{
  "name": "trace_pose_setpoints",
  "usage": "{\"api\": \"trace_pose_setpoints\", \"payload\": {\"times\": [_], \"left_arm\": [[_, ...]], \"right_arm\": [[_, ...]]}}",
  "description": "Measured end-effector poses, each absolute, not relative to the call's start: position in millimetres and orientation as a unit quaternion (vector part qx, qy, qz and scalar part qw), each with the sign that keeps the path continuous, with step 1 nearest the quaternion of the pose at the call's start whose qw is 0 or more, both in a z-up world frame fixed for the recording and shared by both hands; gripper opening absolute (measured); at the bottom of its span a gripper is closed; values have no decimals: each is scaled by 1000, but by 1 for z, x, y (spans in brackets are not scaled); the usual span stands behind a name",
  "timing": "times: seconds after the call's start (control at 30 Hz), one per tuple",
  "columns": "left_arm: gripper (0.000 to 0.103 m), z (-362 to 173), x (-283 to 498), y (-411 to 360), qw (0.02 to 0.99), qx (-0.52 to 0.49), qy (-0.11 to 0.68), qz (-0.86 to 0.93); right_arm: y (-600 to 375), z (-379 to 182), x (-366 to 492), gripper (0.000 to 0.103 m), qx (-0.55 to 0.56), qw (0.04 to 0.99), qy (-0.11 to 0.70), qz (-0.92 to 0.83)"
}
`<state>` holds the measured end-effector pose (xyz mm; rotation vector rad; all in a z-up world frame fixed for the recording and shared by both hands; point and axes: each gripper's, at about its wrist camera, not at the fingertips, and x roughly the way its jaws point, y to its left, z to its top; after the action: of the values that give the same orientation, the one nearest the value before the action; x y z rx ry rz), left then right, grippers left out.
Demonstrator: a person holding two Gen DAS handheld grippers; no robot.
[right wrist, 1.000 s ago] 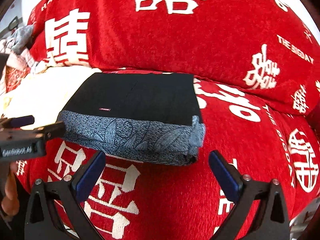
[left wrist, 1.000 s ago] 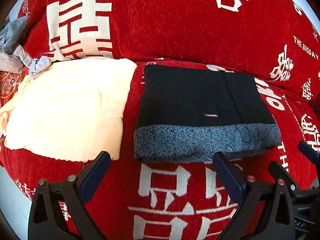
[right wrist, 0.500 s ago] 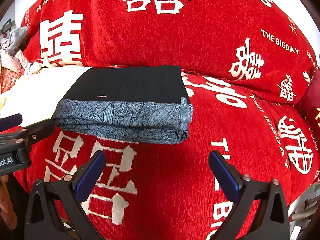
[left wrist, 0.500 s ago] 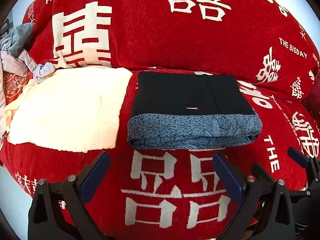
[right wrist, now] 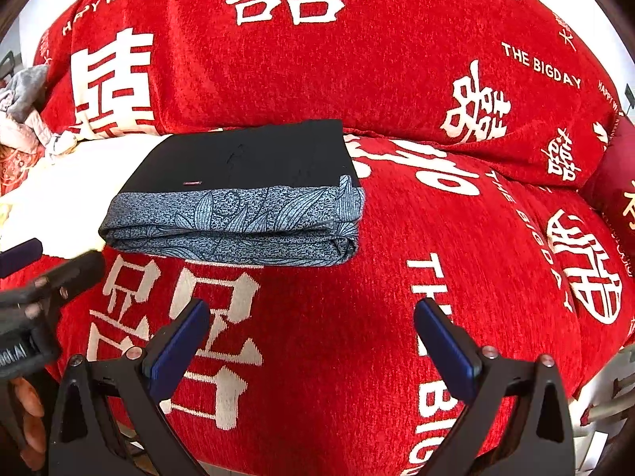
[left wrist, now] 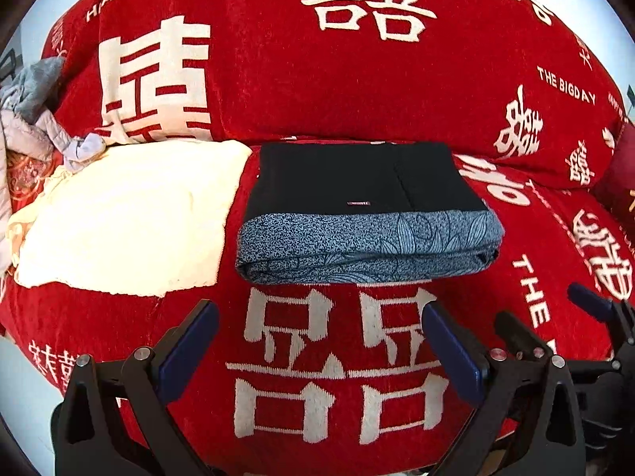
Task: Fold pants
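Observation:
The pants (left wrist: pixel 365 214) lie folded into a neat rectangle on the red sofa seat, black on top with a blue-grey leaf-print band along the near edge. They also show in the right wrist view (right wrist: pixel 242 198), left of centre. My left gripper (left wrist: pixel 317 317) is open and empty, a short way in front of the pants. My right gripper (right wrist: pixel 311 315) is open and empty, in front of and to the right of the pants. The right gripper's fingers (left wrist: pixel 591 301) show at the right edge of the left wrist view.
A red sofa cover (left wrist: pixel 357 79) with white characters spans seat and backrest. A cream folded cloth (left wrist: pixel 127 214) lies left of the pants. Grey and pale clothes (left wrist: pixel 31 119) are piled at the far left. A dark red cushion (right wrist: pixel 611 182) sits at the right.
Both grippers have pulled back from the folded pants, which now look smaller and farther away. The pants have not moved. Both grippers stay open.

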<state>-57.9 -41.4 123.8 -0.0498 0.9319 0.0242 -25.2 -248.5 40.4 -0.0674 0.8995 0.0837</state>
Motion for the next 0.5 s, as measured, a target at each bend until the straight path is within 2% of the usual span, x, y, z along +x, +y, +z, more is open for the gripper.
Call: {"api": "trace_pose_setpoints", "payload": {"times": [0.5], "left_arm": [[102, 124, -61, -51, 888, -1, 460, 23]], "right_arm": [[-251, 35, -24, 102, -46, 898, 436, 33]]}}
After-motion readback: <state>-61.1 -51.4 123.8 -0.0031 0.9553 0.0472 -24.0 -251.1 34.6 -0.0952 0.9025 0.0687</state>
